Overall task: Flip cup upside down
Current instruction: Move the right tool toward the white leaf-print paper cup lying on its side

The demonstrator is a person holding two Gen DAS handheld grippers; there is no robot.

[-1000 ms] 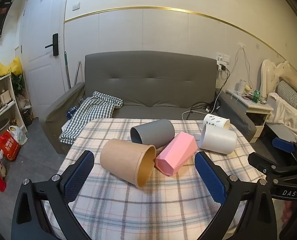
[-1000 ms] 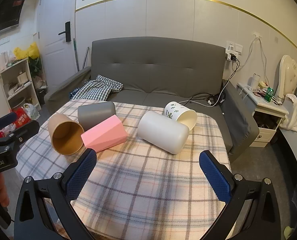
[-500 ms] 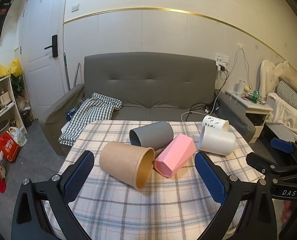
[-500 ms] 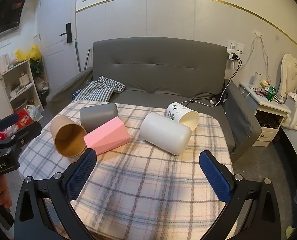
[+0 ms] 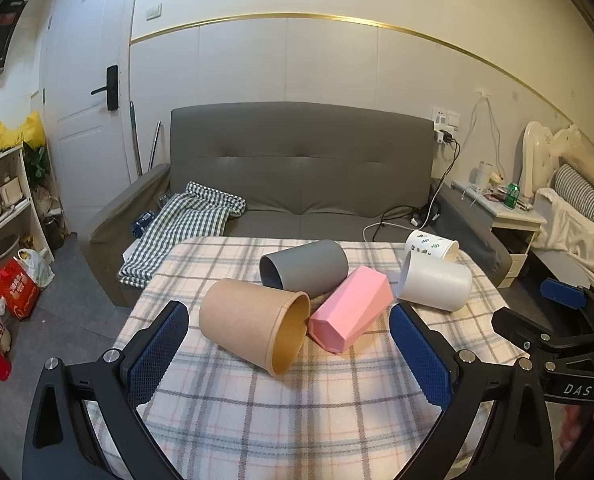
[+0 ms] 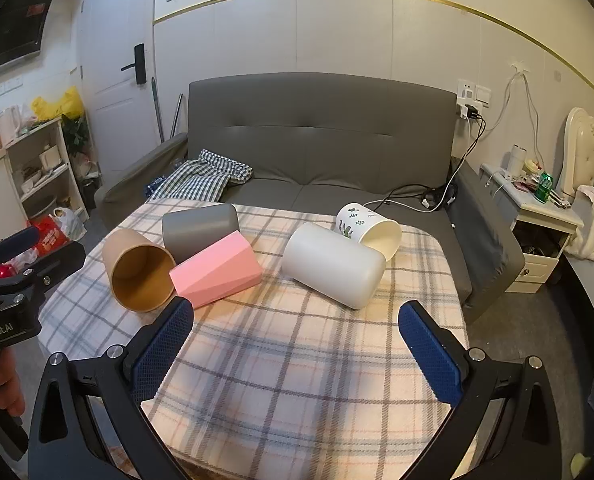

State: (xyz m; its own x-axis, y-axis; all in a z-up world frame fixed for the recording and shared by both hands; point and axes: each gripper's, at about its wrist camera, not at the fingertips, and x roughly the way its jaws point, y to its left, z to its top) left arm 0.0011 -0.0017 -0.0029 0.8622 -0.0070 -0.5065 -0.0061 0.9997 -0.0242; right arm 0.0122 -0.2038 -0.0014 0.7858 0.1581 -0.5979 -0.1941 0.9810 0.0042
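Nothing flipped yet. Five cups lie sideways on table point(image 6: 297, 360); nearest me tan cup point(image 5: 253, 330). My left gripper point(image 5: 289, 354) and right gripper point(image 6: 297, 350) spread wide, empty.

Left gripper point(image 5: 289, 356): fingers point(image 5: 159, 354) spreading wide, holding nothing, pointing forward and level. Right gripper point(image 6: 297, 352): fingers point(image 6: 431, 360) likewise standing wide apart, gripping nothing. Both are hovering side by side, each showing at the edge of the other's view. A bare hand point(image 6: 1, 380) is gripping the left handle.
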